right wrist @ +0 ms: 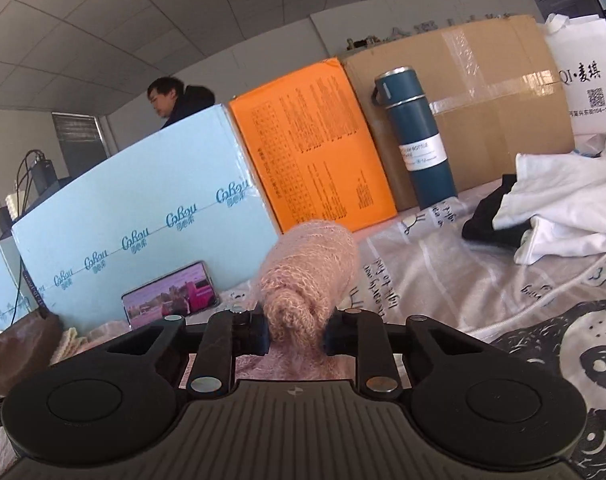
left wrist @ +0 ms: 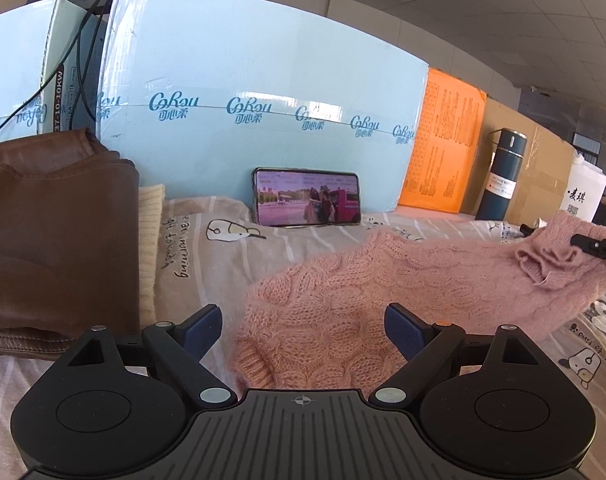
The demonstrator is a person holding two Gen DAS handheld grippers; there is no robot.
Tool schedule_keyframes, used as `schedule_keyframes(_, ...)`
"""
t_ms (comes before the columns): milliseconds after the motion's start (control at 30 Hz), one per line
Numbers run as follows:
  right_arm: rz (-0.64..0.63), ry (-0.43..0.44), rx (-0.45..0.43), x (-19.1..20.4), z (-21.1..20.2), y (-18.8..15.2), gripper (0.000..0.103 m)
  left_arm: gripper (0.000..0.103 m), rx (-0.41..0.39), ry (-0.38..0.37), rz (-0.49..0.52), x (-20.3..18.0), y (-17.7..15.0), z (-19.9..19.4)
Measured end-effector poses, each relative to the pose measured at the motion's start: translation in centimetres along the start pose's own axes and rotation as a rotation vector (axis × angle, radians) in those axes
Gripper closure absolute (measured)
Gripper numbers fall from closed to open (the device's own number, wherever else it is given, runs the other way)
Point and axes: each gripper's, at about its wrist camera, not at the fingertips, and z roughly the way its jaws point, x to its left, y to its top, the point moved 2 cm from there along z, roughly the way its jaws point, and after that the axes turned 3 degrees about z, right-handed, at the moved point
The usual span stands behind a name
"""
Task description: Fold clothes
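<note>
One pink cable-knit sweater [left wrist: 343, 292] lies on the printed bedsheet [left wrist: 223, 256], its body spreading between the prongs of the left gripper [left wrist: 303, 326] and one sleeve stretching toward three o'clock in the left wrist view. That sleeve's cuff [right wrist: 303, 280] is bunched and pinched between the pads of the right gripper [right wrist: 297, 334], whose jaws stand nearly together, clamped on the knit. The left gripper's two blue-padded fingers [left wrist: 201, 330] stand wide apart; the sweater lies under them but the pads do not press it.

At nine o'clock of the sweater sits one brown leather garment [left wrist: 55, 240], folded, with one cream knit piece [left wrist: 149, 240] beside it. At twelve o'clock one phone [left wrist: 307, 197] leans on its side against a pale blue box [left wrist: 243, 60], screen lit. Tape on that box repeats the word "CoRou" with Chinese characters beneath. A second blue box [left wrist: 15, 76] stands at ten o'clock.

Toward one o'clock come one orange box [left wrist: 443, 140] of small print too fine to read, one cardboard box [right wrist: 483, 100], and one dark teal flask [right wrist: 415, 136] whose white label reads "VACUUM BOTTLE". One white bag [right wrist: 583, 76] shows "QI", Chinese characters and a QR code. In the right wrist view one white garment [right wrist: 575, 204] lies over one black one [right wrist: 487, 220] at three o'clock. The sheet carries cartoon figures and English script. One person [right wrist: 175, 100] shows behind the boxes.
</note>
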Motion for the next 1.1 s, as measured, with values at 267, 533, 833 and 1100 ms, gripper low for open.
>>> schedule_keyframes(267,-0.053,-0.198,-0.086,-1.8,-1.4,1.6,0.084,0.012,0.010,0.024,0.017,-0.3,0.0,0.1)
schedule_keyframes(533,-0.331,-0.202,-0.141,3.0,-0.7,0.4,0.083,0.012,0.054,0.086,0.019,0.0,-0.1,0.7)
schedule_keyframes(833,-0.869,-0.143,-0.287,12.9,-0.6,-3.8,0.082,0.012,0.017,0.063,-0.004,0.1,0.1,0.0)
schedule_keyframes(1100,-1.072,0.087,-0.250,20.1,-0.1,-9.1,0.082,0.012,-0.077,0.027,-0.072,0.8,0.7,-1.5)
